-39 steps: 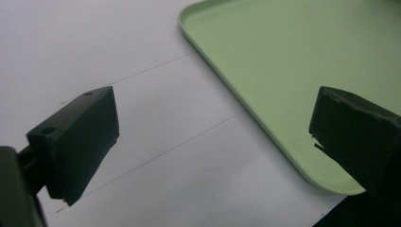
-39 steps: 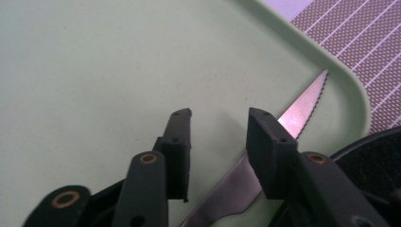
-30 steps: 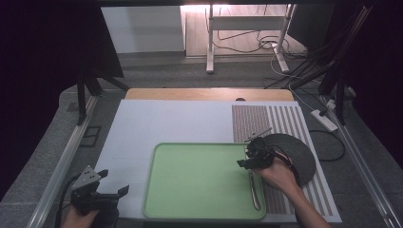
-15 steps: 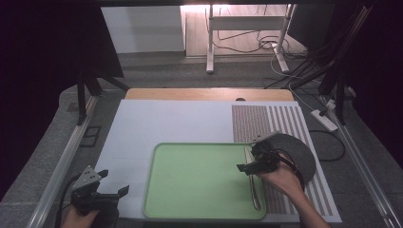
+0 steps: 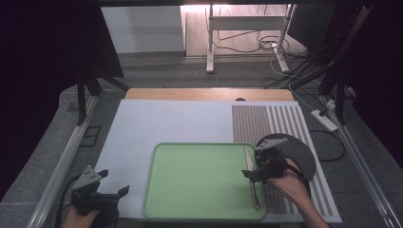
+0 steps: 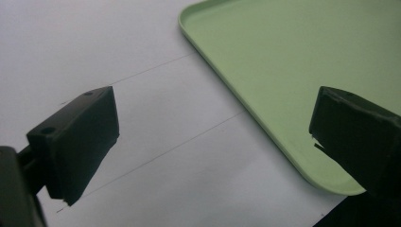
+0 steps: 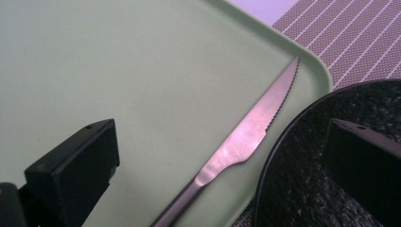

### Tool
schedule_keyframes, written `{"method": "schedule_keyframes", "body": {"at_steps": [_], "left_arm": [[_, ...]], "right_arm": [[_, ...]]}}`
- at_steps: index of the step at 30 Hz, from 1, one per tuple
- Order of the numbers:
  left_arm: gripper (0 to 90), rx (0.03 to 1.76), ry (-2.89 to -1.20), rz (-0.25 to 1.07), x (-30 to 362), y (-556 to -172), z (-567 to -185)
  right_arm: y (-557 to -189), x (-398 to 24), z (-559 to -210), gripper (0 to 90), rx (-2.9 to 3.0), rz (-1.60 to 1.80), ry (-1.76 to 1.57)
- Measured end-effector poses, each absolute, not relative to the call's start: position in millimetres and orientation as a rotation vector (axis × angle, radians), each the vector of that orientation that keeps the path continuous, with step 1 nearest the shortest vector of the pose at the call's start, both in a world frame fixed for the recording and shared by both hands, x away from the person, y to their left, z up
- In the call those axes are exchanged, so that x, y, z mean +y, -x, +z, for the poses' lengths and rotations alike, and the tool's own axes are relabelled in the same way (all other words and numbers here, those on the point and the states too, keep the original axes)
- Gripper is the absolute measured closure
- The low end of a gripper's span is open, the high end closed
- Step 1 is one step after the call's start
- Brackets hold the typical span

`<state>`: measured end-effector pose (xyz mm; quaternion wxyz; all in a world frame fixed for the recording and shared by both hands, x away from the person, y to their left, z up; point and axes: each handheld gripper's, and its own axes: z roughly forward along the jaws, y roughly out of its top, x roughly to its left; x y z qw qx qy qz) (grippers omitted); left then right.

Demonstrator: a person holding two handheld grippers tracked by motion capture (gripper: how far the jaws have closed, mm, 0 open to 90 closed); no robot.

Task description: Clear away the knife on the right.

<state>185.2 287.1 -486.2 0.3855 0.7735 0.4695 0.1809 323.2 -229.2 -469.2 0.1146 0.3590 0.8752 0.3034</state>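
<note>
A steel knife (image 5: 252, 183) with a serrated blade lies along the right side of the green tray (image 5: 199, 180), its tip toward the far rim. My right gripper (image 5: 251, 170) hovers over it, and its jaws have just been opening. In the right gripper view the knife (image 7: 246, 137) rests flat on the tray (image 7: 118, 61) between the wide-apart jaws of my right gripper (image 7: 222, 146), and neither pad touches it. My left gripper (image 5: 114, 183) stays open at the near left. In its own view the left gripper (image 6: 213, 123) holds nothing above the white mat by the tray's corner (image 6: 265, 90).
A dark round plate (image 5: 299, 152) sits on a striped placemat (image 5: 266, 123) just right of the tray, partly under my right hand. The white mat (image 5: 166, 123) covers the table up to a wooden far edge (image 5: 209, 94). Table legs and cables stand beyond.
The right gripper's jaws have spread wide and the knife now lies free on the tray. The right hand has drifted toward the near side. The left gripper has kept still.
</note>
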Motion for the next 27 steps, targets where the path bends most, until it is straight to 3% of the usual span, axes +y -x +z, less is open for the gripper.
{"method": "schedule_keyframes", "body": {"at_steps": [27], "left_arm": [[3.3, 1.197, -1.969, 0.461, 288, -185, -486]], "right_arm": [[-294, -257, -470, 0.0, 2.475, 0.919, -1.095]]}}
